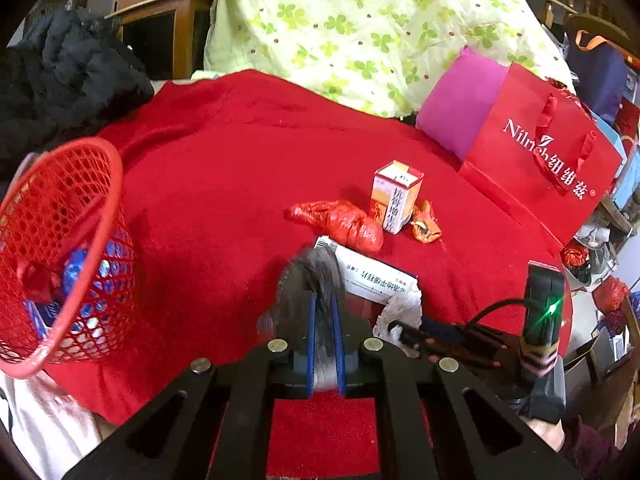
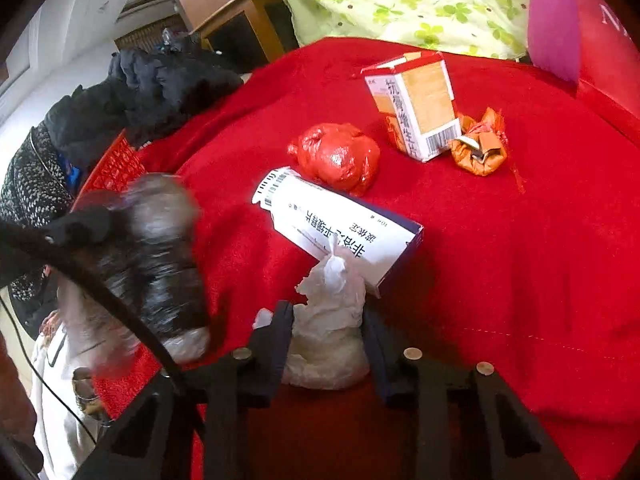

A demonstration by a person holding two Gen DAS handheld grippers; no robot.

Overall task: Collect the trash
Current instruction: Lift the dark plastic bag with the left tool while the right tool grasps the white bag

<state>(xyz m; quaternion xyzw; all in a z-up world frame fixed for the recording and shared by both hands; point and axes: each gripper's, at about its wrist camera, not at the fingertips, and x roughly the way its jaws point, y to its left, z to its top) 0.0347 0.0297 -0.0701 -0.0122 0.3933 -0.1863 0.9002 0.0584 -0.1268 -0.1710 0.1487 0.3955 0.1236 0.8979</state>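
Left gripper (image 1: 325, 312) is clamped tight on a dark grey plastic wad (image 1: 310, 280); the film bunches up past its fingertips and blurs. Right gripper (image 2: 327, 336) has its jaws closed in on a white crumpled tissue wad (image 2: 330, 336), pads pressing both sides, a twisted tip sticking out ahead.

Both wads look light and soft and should squash under the pads. Judged safest to pinch through the bulk, not a loose tail, which could slip or tear.

Just ahead of the right gripper, touching the tissue, a white medicine box (image 2: 340, 228) lies flat: stiff card, light, best taken across its narrow sides. Further ahead, a red plastic bag ball (image 2: 338, 156), glossy and probably slippery, so grab the fat middle. Ahead and to the right an upright orange-white carton (image 2: 416, 108) looks easy to tip; an orange crumpled wrapper (image 2: 480, 148) touches its base.

Far left of the left gripper, the red mesh basket (image 1: 80, 208) leans over on the bed, with blue wrappers inside. Everything sits on a red blanket (image 1: 224, 152). Beyond, right of the gripper, are a red gift bag (image 1: 540, 152) and a pink cushion (image 1: 460, 100).
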